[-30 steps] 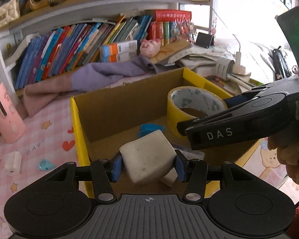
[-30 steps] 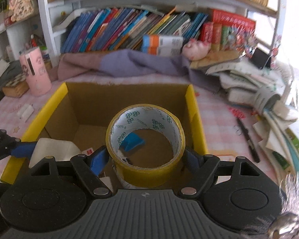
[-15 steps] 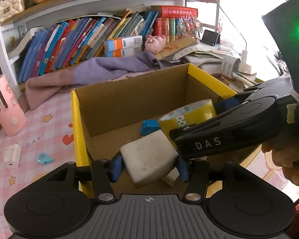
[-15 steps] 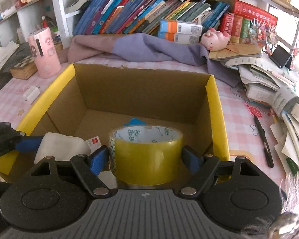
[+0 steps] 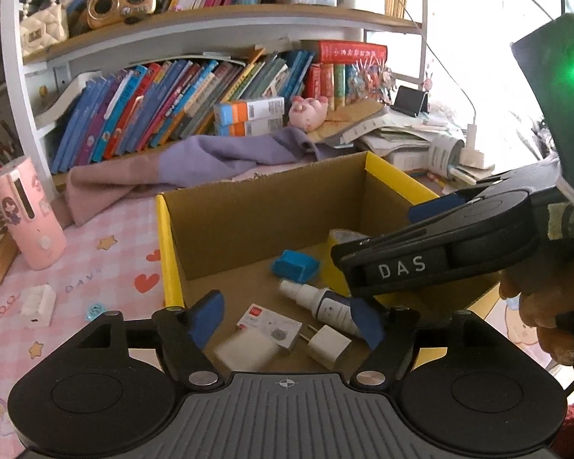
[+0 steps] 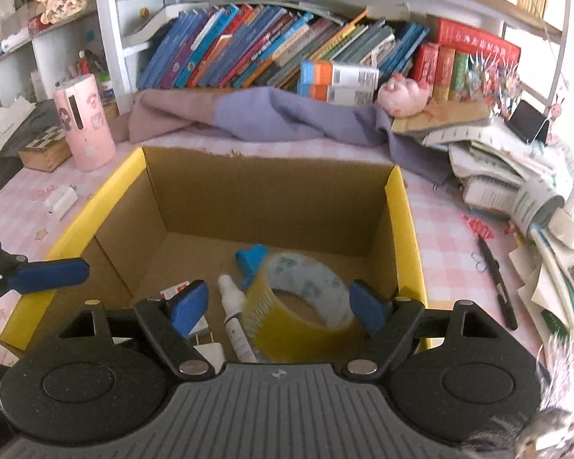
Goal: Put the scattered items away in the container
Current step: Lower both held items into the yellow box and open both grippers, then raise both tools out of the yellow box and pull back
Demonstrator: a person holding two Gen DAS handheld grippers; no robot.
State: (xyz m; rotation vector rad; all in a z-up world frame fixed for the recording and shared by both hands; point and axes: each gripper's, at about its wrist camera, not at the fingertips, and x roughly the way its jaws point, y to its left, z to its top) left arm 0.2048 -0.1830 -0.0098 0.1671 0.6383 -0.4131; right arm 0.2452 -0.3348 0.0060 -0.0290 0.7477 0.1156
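Observation:
The cardboard box with the yellow rim (image 5: 168,252) (image 6: 403,229) sits right below both grippers. My left gripper (image 5: 287,321) hangs over its near edge with its jaws opening. Nothing is between its pads, and the white block (image 5: 241,352) lies blurred on the box floor below them. My right gripper (image 6: 277,308) is open. The yellow tape roll (image 6: 302,302) lies tilted and blurred in the box, clear of both pads. A blue item (image 5: 294,266), a white spray bottle (image 5: 325,306), a small card box (image 5: 269,329) and a white plug (image 5: 329,346) are also in the box.
On the pink checked table stand a pink cylinder (image 5: 26,218), a small white adapter (image 5: 38,304) and a blue clip (image 5: 95,310) left of the box. A purple cloth (image 6: 268,118) lies behind it. A black pen (image 6: 495,283) and a paper pile (image 6: 516,176) are at the right.
The left jaws have spread and the white block dropped out of them into the box. The tape roll sank into the box, tipped over and came free of the right pads.

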